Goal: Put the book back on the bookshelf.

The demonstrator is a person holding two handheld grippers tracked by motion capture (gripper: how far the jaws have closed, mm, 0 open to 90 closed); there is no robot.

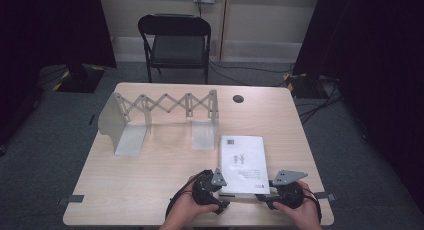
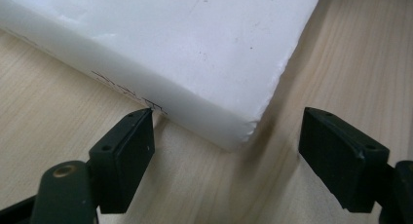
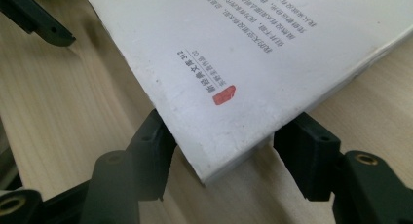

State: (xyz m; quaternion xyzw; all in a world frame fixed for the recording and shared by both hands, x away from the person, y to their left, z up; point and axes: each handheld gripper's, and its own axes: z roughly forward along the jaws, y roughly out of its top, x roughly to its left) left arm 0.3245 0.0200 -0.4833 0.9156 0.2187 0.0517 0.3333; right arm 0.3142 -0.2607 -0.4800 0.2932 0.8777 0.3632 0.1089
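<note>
At the near edge of the table (image 1: pixel 150 190), right of centre, two hands enter from below, each holding a gripper. The left hand (image 1: pixel 187 206) carries the left gripper (image 1: pixel 220 186), which sits at the near left corner of a white book (image 1: pixel 243 162). In the left gripper view its jaws stand spread, one on each side of the book's corner (image 2: pixel 243 129), with clear wood visible between the jaws and the book on the right side; the left jaw lies just beside the spine, and contact cannot be confirmed. The right hand (image 1: pixel 300 210) carries the right gripper (image 1: pixel 265 192) at the book's near right corner. In the right gripper view its jaws are also spread and straddle that corner (image 3: pixel 209 170), the cover lying over the inner edges of both jaws; whether they press on it cannot be told. The book lies flat, cover up, with printed text and a small red mark (image 3: pixel 224 95) near the corner, its long side running from the near edge toward the table's middle. Farther off, across the left and centre of the table, stands a grey metal expanding rack (image 1: pixel 160 115) with a scissor lattice along its back and upright plates. A dark round hole (image 1: pixel 238 98) sits near the far edge, right of centre. Beyond the far edge a black folding chair (image 1: pixel 175 42) stands on the grey floor.
</note>
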